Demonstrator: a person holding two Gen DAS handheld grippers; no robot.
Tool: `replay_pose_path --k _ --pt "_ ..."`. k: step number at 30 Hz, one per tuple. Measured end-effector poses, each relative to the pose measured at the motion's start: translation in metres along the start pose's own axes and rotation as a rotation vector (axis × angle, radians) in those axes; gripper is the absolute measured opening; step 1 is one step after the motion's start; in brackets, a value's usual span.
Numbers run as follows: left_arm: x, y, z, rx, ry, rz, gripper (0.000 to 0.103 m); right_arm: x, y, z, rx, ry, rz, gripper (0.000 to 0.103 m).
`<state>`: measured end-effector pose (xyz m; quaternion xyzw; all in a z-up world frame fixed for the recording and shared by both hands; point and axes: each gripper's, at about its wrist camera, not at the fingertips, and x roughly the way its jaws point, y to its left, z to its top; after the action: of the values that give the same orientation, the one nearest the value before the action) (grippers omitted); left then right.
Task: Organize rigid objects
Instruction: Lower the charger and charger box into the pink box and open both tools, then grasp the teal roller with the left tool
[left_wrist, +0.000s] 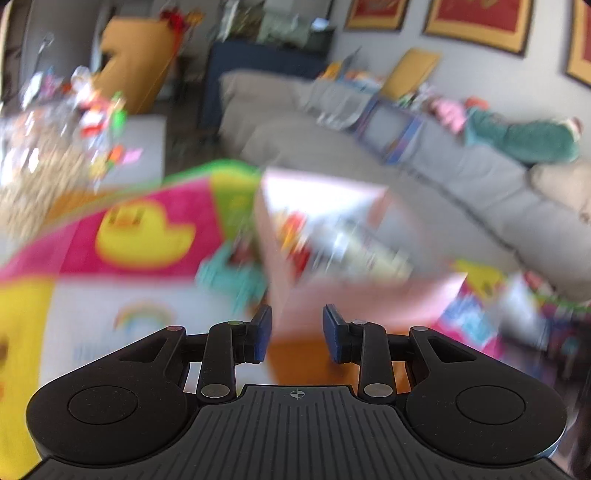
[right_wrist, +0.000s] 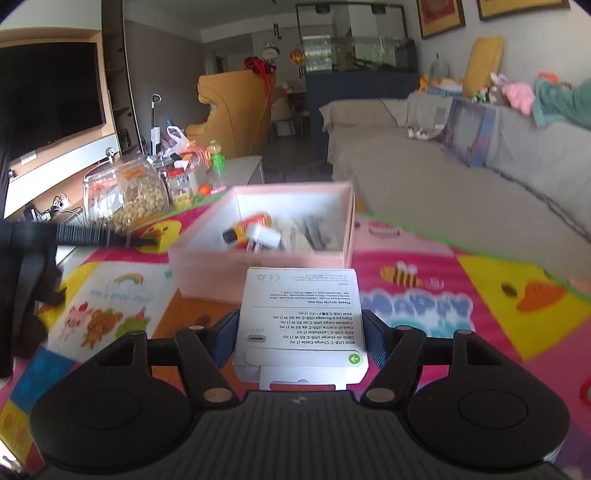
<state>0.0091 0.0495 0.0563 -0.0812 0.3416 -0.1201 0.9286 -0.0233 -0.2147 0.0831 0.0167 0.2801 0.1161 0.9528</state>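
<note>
In the right wrist view my right gripper (right_wrist: 300, 321) is shut on a white USB-C cable box (right_wrist: 301, 325), its printed face up, both pads pressed to its sides. Just beyond it an open pink box (right_wrist: 207, 266) sits on the play mat. Inside are an orange item (right_wrist: 255, 221), a white charger (right_wrist: 264, 236) and some flat pieces. The left wrist view is blurred. There my left gripper (left_wrist: 297, 317) stands open with nothing between its blue pads (left_wrist: 262, 332), just short of the pink box (left_wrist: 351, 299).
A colourful play mat (right_wrist: 517, 288) covers the floor. A glass jar of nuts (right_wrist: 125, 195) and smaller jars stand left of the pink box. A grey sofa (right_wrist: 443, 184) runs along the right. A dark ribbed bar (right_wrist: 74, 234) with dark cloth reaches in from the left.
</note>
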Motion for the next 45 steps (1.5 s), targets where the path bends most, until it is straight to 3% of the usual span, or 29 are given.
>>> replay_pose_path --k 6,9,12,19,24,30,34,39,45 --pt "0.003 0.029 -0.036 -0.136 0.082 -0.045 0.03 0.057 0.011 0.081 -0.008 -0.017 -0.047 0.069" --pt "0.0 0.037 -0.041 -0.119 0.075 -0.009 0.029 0.081 0.025 0.101 -0.057 -0.01 -0.149 0.073" --pt "-0.004 0.049 -0.043 -0.119 0.058 -0.008 0.027 0.09 0.035 0.104 -0.065 0.01 -0.132 0.073" --pt "-0.004 0.057 -0.036 -0.162 0.025 -0.01 0.026 0.099 0.06 0.096 -0.114 0.068 -0.092 0.073" --pt "-0.008 0.063 -0.032 -0.174 0.005 0.03 0.026 0.105 0.077 0.092 -0.142 0.124 -0.056 0.073" --pt "0.0 0.076 0.003 -0.172 -0.028 0.081 0.026 0.085 0.084 0.059 -0.191 0.116 -0.012 0.073" --pt "0.032 0.083 0.038 -0.193 -0.023 0.064 0.026 0.066 0.08 0.03 -0.249 0.081 -0.038 0.073" --pt "0.091 0.072 0.083 -0.17 -0.021 -0.015 0.027 0.059 0.059 0.005 -0.153 0.111 -0.006 0.073" --pt "0.157 0.056 0.117 -0.066 0.038 0.039 0.026 0.07 0.044 -0.016 -0.099 0.163 -0.013 0.073"
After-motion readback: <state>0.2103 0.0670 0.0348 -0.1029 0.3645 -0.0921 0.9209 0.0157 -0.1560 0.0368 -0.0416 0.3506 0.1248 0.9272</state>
